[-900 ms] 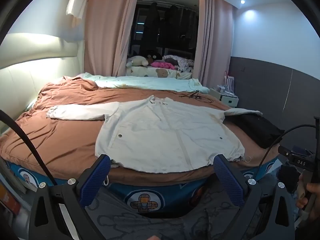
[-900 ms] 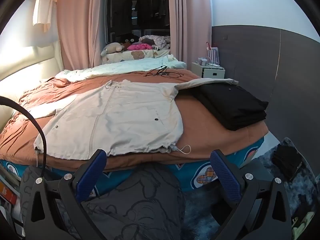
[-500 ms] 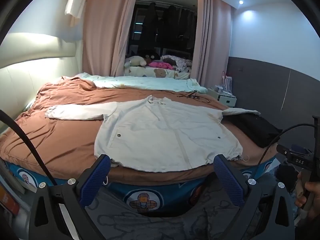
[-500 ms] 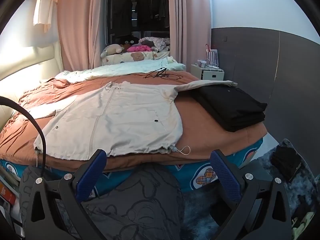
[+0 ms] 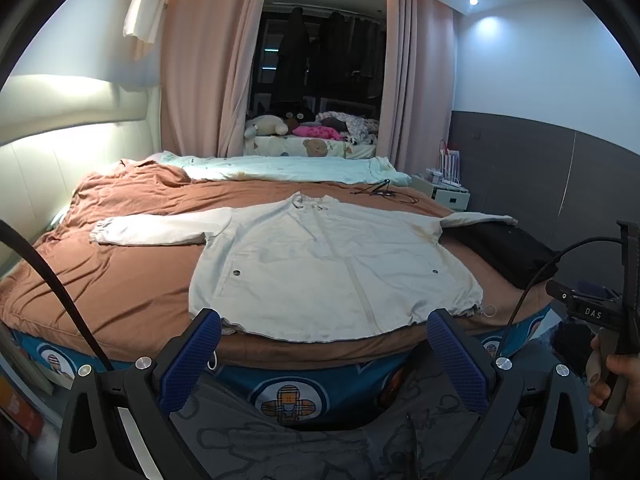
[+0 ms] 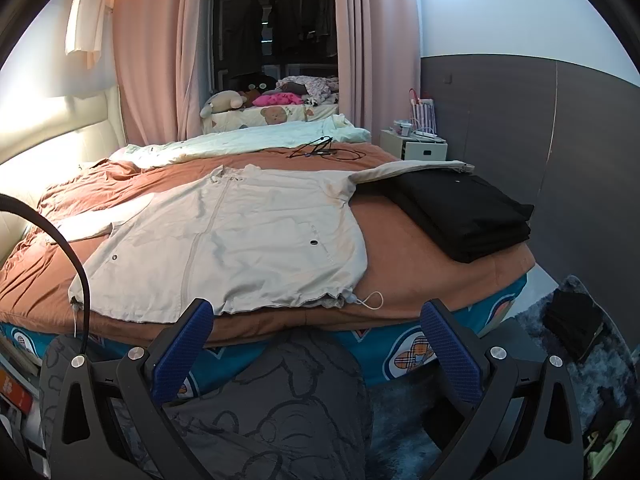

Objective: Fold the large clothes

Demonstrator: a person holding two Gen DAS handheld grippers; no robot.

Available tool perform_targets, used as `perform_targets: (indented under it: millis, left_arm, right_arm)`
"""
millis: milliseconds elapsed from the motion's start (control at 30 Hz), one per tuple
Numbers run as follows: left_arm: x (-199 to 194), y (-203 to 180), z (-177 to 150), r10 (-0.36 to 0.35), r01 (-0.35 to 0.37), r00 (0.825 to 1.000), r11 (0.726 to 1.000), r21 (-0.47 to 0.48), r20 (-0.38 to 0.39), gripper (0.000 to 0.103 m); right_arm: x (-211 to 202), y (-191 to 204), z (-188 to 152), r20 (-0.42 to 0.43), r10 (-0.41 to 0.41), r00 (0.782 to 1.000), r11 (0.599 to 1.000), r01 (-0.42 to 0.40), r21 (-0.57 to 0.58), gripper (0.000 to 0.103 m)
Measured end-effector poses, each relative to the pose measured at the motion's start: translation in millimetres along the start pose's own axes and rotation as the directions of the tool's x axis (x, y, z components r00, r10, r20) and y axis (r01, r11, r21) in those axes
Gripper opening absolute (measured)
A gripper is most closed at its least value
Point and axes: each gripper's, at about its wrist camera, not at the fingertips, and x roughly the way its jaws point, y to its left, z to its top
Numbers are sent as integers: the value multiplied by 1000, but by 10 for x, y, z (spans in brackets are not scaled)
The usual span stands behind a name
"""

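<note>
Left gripper (image 5: 324, 356), right gripper (image 6: 316, 344) tilted down, gaping

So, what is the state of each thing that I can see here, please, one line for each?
Beige jacket: unfolded, flat on the bed, sleeves spread out; one sleeve end on the black clothes.
Black clothes: folded, stacked at the bed's edge.
Curtains: drawn open.
Black cable: loose on the bedcover.
Left gripper: open, empty.
Right gripper: open, empty.

bed (image 5: 132, 292) | on it: beige jacket (image 5: 332, 268), black folded clothes (image 6: 468, 216)
</note>
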Motion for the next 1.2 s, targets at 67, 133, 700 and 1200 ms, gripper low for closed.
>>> perform_targets:
  millis: [67,133,700,1200]
  left_arm:
    - [-19,-5,2,-1,1,1000,1000,2,2,103]
    - [-23,-16,2,-3,3,1000,1000,5,2,103]
    - [-92,-57,-1,-4,4,1000,1000,18,8,103]
    - [-134,-99,-14,-2,2,1000,1000,22,18,103]
  right_arm:
    - [-1,3,2,1,0,1000,1000,0,0,103]
    - [-5,-1,-2,4,-1,1000,1000,1,1,103]
    - [-12,13,-25,14,-5,1000,1000,5,1,103]
    - [-39,8,-33,21,-4,1000,1000,4,3,103]
